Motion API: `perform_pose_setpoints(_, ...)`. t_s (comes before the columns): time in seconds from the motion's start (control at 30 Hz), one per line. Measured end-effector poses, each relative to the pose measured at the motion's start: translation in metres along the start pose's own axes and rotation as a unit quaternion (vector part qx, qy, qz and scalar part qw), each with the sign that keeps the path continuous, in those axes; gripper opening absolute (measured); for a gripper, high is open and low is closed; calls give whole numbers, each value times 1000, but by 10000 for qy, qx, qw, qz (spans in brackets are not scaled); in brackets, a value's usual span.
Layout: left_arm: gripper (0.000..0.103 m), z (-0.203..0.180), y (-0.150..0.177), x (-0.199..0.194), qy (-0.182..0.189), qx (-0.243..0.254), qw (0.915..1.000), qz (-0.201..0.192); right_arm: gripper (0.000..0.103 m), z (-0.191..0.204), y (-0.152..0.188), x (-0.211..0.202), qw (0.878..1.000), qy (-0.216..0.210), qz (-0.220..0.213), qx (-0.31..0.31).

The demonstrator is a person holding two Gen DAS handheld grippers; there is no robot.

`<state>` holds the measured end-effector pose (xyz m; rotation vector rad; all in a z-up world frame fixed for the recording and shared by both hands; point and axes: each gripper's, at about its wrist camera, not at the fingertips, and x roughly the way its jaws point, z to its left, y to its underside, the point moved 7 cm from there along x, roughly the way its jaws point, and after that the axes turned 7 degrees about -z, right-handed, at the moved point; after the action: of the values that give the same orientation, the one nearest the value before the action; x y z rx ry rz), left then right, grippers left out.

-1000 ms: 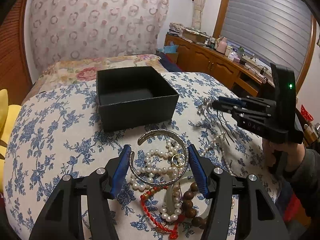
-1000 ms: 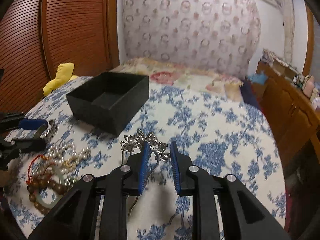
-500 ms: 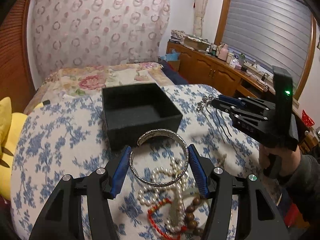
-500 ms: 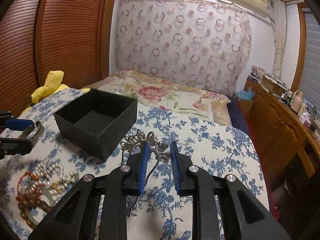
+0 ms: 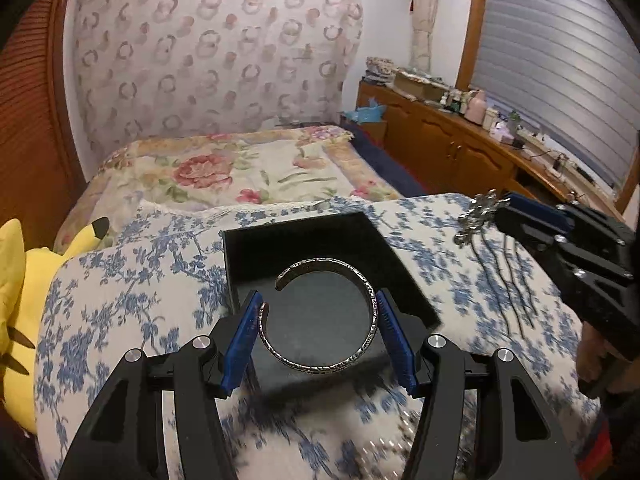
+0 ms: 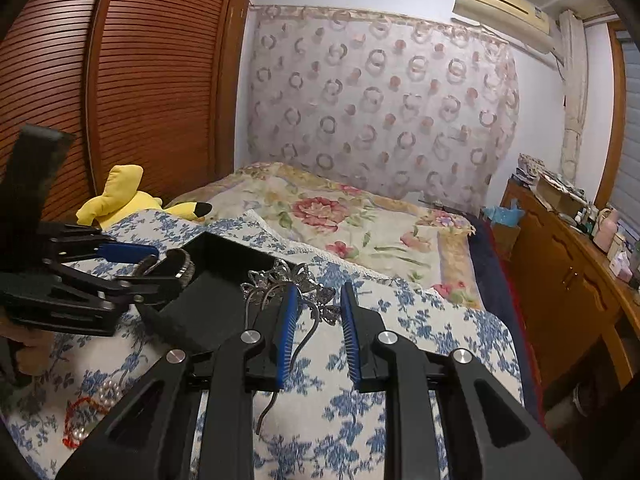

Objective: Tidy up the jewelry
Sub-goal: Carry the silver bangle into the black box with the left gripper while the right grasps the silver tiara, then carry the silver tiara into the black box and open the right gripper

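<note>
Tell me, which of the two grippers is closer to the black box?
Left. The left gripper, clamping a silver bangle, hangs right over the black box; the right gripper, holding a silver hairpin, is beside it.

Jewelry lifted off the bed
The bangle (image 5: 320,316) moved over the box (image 5: 304,236); the hairpin (image 6: 292,284) rose clear of the cover.
</note>
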<state>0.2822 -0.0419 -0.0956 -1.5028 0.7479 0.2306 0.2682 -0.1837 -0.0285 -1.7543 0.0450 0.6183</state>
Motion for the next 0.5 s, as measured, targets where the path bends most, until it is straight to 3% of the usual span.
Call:
perform_pose_setpoints(0.1,56,4,-3,13,-66,4,10000,66,24,0,-3,7,10000,-14,34,7)
perform_pose_setpoints(0.17,64,5,-3,18,-86,15,9999,90,24,-1,-4,13,10000,-35,65,28)
perform_pose_setpoints(0.23,64,5,-5,18,-79,13,10000,55,24,1,-6,18,9999,-68,88,24)
perform_pose_setpoints(0.5,72,34,-10,-13,-182,-239,9991,-294,24,27,-14,45,9993,-295,147,-161)
